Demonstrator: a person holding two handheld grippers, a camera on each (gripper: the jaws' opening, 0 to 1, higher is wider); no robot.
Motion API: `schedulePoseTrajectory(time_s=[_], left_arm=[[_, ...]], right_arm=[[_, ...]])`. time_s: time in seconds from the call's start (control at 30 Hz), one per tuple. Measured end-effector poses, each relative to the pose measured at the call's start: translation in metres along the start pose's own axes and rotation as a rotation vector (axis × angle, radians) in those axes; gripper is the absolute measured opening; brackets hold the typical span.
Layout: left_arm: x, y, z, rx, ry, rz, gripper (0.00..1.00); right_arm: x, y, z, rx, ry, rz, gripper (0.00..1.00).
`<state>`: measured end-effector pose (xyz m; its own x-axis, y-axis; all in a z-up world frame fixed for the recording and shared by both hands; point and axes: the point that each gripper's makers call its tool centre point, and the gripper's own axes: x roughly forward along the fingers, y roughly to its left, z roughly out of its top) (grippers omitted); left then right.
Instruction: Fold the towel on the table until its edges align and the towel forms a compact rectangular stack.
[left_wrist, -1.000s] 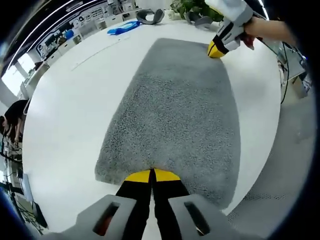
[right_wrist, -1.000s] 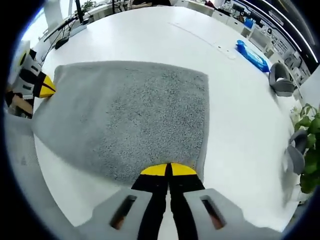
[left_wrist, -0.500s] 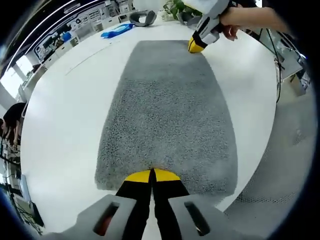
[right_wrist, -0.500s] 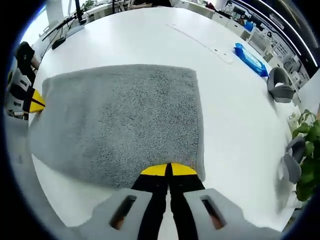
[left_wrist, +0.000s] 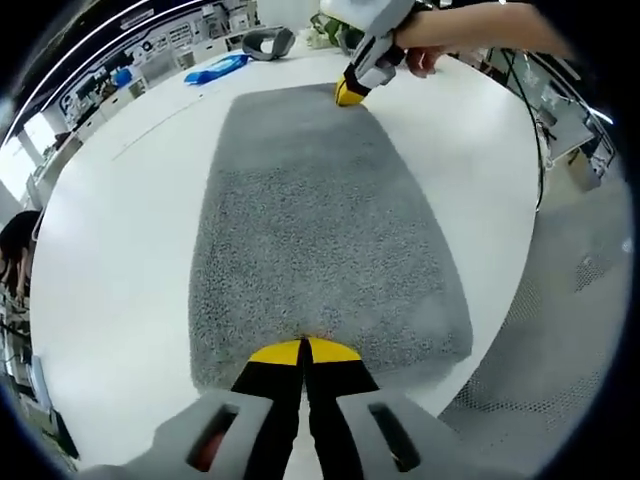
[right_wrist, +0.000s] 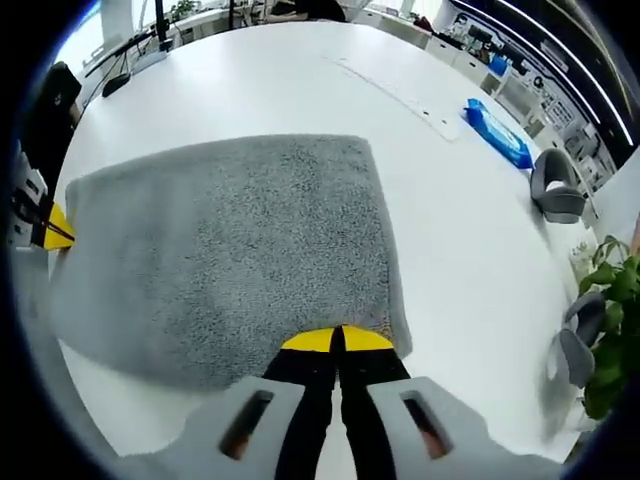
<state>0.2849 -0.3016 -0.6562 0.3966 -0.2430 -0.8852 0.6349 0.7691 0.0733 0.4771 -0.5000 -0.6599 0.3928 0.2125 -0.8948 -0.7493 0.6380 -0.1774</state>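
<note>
A grey towel (left_wrist: 310, 220) lies spread flat on the white table (left_wrist: 110, 250). My left gripper (left_wrist: 304, 346) is shut on the towel's near edge. At the towel's far corner in the left gripper view, my right gripper (left_wrist: 349, 94) pinches the cloth, held by a hand. In the right gripper view the towel (right_wrist: 230, 250) stretches to the left, and my right gripper (right_wrist: 338, 335) is shut on its near edge close to the right corner. My left gripper (right_wrist: 56, 228) shows at the towel's far left corner.
A blue packet (right_wrist: 500, 132) and a grey headset-like object (right_wrist: 555, 185) lie on the table's far side, with a green plant (right_wrist: 610, 340) near the edge. The blue packet (left_wrist: 215, 68) also sits beyond the towel. The table edge (left_wrist: 500, 330) runs close on the right.
Both hands have shifted the towel across the table; the towel looks more stretched and straighter. Both grippers stay shut on its edge.
</note>
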Motion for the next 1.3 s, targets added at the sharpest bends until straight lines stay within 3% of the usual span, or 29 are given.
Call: schedulePoseTrajectory(time_s=[0.2, 0.43, 0.83, 1.0, 1.13, 1.3], left_arm=[[0.0, -0.014, 0.006, 0.042, -0.056, 0.015, 0.0], [0.004, -0.035, 0.016, 0.071, -0.069, -0.023, 0.0], [0.01, -0.058, 0.033, 0.111, -0.116, -0.039, 0.0], [0.014, -0.065, 0.041, 0.145, -0.107, -0.025, 0.0], [0.016, -0.065, 0.046, 0.127, -0.09, -0.011, 0.0], [0.018, -0.066, 0.049, 0.126, -0.086, -0.01, 0.0]], right_arm=[[0.004, -0.007, 0.007, 0.002, -0.008, -0.003, 0.0], [0.007, -0.014, 0.014, -0.017, -0.029, -0.01, 0.0], [0.014, -0.029, 0.027, 0.043, -0.071, -0.002, 0.0], [0.018, -0.034, 0.033, 0.057, -0.082, 0.005, 0.0], [0.019, -0.038, 0.036, 0.1, -0.101, 0.005, 0.0], [0.006, -0.035, 0.04, 0.173, -0.168, -0.008, 0.0]])
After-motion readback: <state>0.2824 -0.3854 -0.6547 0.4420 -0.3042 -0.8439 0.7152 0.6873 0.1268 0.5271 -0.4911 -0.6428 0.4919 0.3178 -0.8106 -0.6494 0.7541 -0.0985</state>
